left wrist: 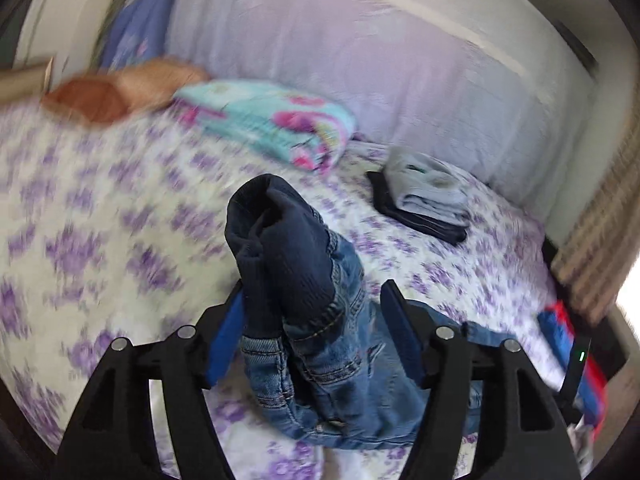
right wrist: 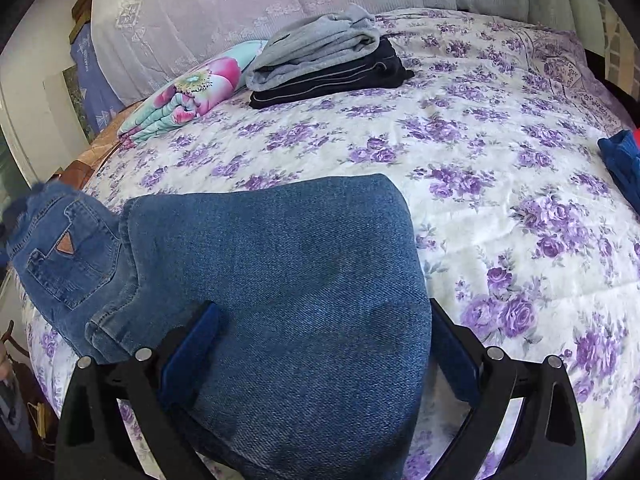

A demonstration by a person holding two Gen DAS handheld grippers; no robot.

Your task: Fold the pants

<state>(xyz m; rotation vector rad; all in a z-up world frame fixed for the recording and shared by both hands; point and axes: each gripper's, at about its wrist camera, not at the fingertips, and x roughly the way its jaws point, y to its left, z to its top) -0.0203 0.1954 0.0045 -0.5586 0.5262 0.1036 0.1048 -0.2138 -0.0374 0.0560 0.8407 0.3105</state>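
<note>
The blue jeans lie on the floral bedspread. Their dark navy waistband stands up between the fingers of my left gripper. The jaws are open: the band leans on the left pad and stands apart from the right one. In the right wrist view the jeans lie folded, with the legs laid over the seat and its back pocket. My right gripper is open wide around the near fold, its left finger resting over the denim.
A stack of folded grey and black clothes and a folded flowered blanket sit toward the pale headboard cover. A blue and red item lies at the bed's right edge. An orange-brown cloth lies at the far left.
</note>
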